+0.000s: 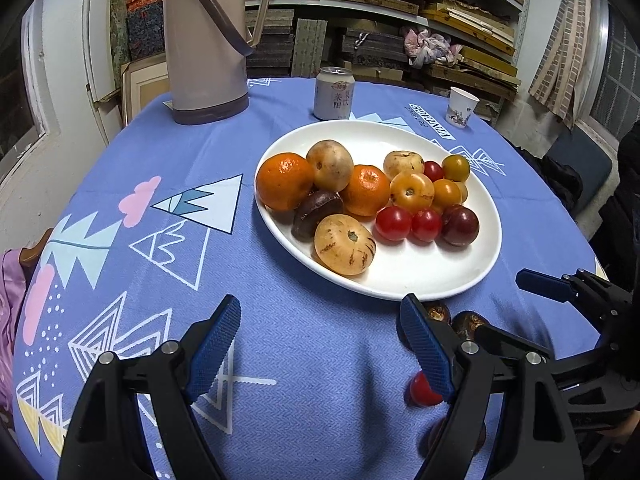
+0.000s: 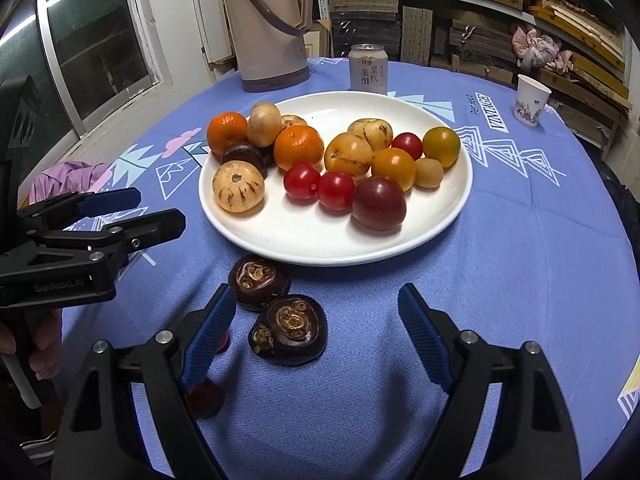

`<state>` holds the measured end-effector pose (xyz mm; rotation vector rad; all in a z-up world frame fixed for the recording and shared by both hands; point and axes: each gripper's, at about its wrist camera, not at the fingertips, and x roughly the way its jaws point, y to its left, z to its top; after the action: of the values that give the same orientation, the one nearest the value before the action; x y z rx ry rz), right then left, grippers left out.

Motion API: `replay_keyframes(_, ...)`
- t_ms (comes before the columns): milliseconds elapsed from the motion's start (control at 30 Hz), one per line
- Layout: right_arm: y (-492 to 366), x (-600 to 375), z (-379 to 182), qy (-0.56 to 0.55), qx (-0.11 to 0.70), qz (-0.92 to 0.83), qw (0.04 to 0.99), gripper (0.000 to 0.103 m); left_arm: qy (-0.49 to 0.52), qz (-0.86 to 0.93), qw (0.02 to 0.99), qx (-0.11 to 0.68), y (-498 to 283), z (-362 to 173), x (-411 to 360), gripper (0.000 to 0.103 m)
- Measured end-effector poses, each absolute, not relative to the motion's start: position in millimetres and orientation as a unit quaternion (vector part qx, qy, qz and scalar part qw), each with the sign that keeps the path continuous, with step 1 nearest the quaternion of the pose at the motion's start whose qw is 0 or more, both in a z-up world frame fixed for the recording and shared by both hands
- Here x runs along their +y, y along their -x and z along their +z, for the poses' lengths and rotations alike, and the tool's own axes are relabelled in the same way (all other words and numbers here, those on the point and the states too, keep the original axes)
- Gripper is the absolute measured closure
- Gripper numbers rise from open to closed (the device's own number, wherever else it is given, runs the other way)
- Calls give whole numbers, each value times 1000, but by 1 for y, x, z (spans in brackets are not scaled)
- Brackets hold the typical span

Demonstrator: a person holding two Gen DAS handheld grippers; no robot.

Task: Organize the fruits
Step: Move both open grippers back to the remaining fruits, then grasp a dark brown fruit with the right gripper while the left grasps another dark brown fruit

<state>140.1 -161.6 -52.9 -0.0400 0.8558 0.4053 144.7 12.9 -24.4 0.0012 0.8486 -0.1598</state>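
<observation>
Two dark water chestnuts [image 2: 276, 312] on the table [image 2: 520, 280] before my right hand-held gripper [image 2: 316, 312], released, my left hand-held gripper [image 1: 320, 340] likewise spread, white plate [image 2: 448, 216] of fruit beyond

Both grippers [image 1: 320, 344] [image 2: 316, 328] were black plastic with 2 ribbed blue pads [image 2: 422, 338], silver screws and faint grey lettering.

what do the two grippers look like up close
Both are alike: the left gripper and right gripper have black plastic scissor-style frames with silver pivot bolts and ribbed blue finger pads. Faint grey lettering runs along the left one's side. No cables or sleeves show.
</observation>
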Motion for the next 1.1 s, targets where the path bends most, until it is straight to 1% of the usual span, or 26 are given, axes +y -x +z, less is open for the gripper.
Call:
replay_keyframes(600, -134, -153, -72, 60, 429, 199, 879, 22, 0, -77, 906, 417, -141, -29, 16, 20)
replay_keyframes(700, -137, -149, -79, 66, 443, 204, 870, 35, 3, -77, 904, 420, -139, -32, 19, 20)
replay_keyframes(733, -138, -148, -81, 66, 447, 207, 868, 37, 3, -78, 904, 421, -139, -32, 19, 20)
replay_keyframes(800, -138, -145, -84, 75, 449, 207, 866, 37, 3, -79, 903, 423, -138, -32, 20, 20)
replay_keyframes(867, -139, -144, -84, 76, 448, 208, 866, 41, 3, -80, 902, 425, -137, -34, 20, 20)
replay_keyframes(900, -139, -144, -84, 77, 447, 211, 866, 51, 3, -80, 901, 427, -138, -34, 19, 20)
replay_keyframes(933, -138, -143, -83, 78, 445, 214, 866, 57, 4, -83, 900, 428, -137, -34, 18, 20)
replay_keyframes(1100, -134, -152, -79, 66, 440, 211, 870, 57, -8, -97, 896, 433, -134, -37, 7, 20)
